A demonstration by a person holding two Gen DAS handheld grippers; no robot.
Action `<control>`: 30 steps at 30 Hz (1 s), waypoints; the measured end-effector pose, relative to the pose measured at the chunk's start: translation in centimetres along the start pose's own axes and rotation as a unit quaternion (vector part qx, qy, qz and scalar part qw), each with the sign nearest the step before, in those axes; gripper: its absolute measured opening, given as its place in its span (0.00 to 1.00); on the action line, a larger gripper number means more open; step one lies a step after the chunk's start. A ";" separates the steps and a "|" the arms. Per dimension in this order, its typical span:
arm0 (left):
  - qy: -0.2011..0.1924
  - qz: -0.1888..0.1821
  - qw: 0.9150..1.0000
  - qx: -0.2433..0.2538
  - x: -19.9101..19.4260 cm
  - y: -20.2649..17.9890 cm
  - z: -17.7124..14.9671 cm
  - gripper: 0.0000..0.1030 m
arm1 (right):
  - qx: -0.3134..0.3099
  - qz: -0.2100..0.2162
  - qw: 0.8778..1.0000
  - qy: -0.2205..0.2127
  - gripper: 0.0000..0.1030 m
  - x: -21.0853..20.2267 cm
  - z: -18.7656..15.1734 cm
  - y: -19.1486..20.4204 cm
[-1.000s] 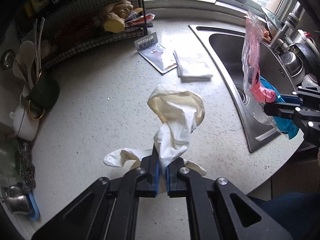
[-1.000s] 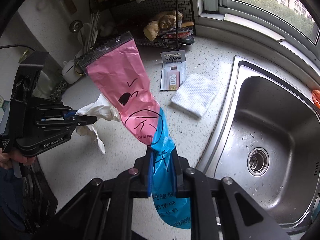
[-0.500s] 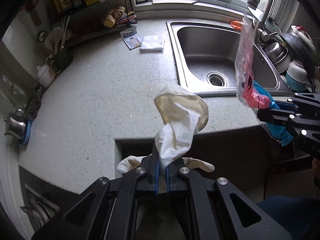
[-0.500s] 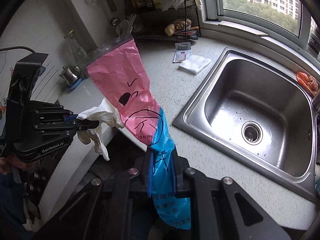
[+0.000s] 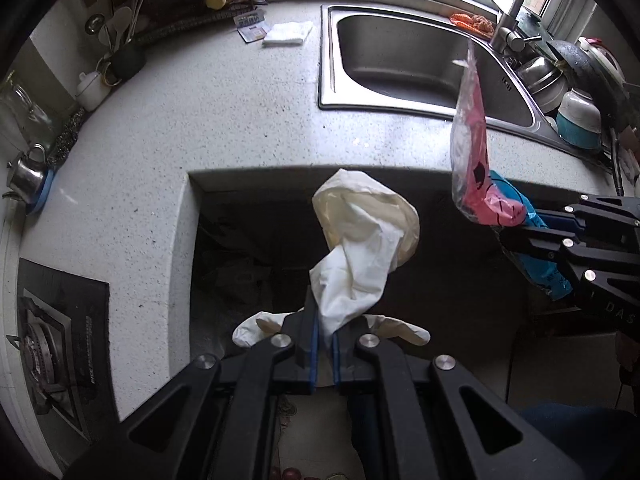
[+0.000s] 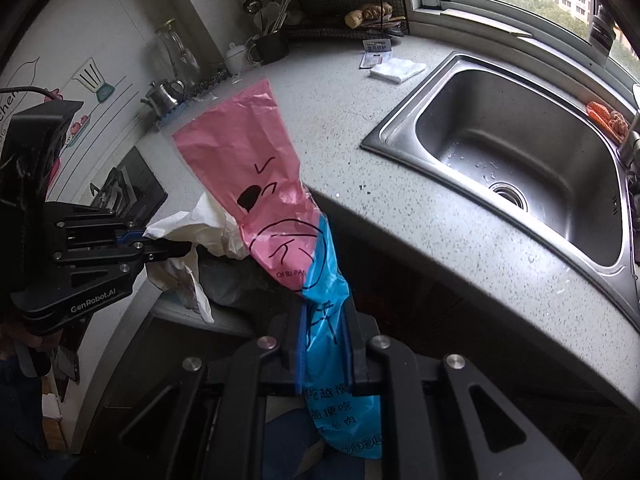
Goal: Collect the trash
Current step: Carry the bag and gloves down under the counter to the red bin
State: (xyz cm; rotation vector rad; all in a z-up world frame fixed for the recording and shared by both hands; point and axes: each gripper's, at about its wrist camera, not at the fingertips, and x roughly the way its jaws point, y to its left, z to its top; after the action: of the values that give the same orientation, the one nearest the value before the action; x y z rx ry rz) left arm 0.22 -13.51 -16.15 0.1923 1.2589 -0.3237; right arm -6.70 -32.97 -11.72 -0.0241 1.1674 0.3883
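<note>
My left gripper [image 5: 325,350] is shut on a crumpled white rubber glove [image 5: 360,248] and holds it in the air over the dark recess below the counter edge. It also shows at the left of the right wrist view [image 6: 188,246], with the glove [image 6: 200,224] hanging from it. My right gripper [image 6: 325,350] is shut on a pink and blue plastic wrapper [image 6: 260,184] that stands up from the jaws. In the left wrist view the wrapper [image 5: 470,148] and right gripper [image 5: 536,220] are at the right.
A grey speckled counter [image 5: 224,120] wraps around a steel sink [image 5: 400,60]. A folded white cloth [image 5: 288,34] and a small packet [image 5: 250,28] lie near a wire rack [image 6: 352,8]. A gas hob [image 5: 44,356] is at the left. Dishes [image 5: 576,116] stand at right.
Both grippers have pulled back and away from the counter, still holding the glove and the wrapper. They now hang over the dark space in front of the counter edge.
</note>
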 end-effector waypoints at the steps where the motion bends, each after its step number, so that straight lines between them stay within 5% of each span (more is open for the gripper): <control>1: 0.005 0.001 1.000 -0.002 0.7 0.1 -0.2 0.04 | 0.002 -0.003 1.000 0.005 0.13 0.5 -0.2 0.1; 15: 0.065 -0.029 0.997 -0.029 15.8 3.2 -3.4 0.04 | 0.045 -0.028 0.997 0.061 0.13 11.4 -3.3 -0.3; 30: 0.113 -0.062 0.992 -0.013 43.1 2.7 -9.3 0.04 | 0.097 -0.060 0.989 0.092 0.13 34.1 -10.7 -5.9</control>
State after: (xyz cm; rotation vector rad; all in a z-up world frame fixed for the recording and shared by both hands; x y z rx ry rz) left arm 4.42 -13.84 -60.07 0.1315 1.5018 -0.4003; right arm -2.98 -31.10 -47.65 0.0399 1.3757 0.1659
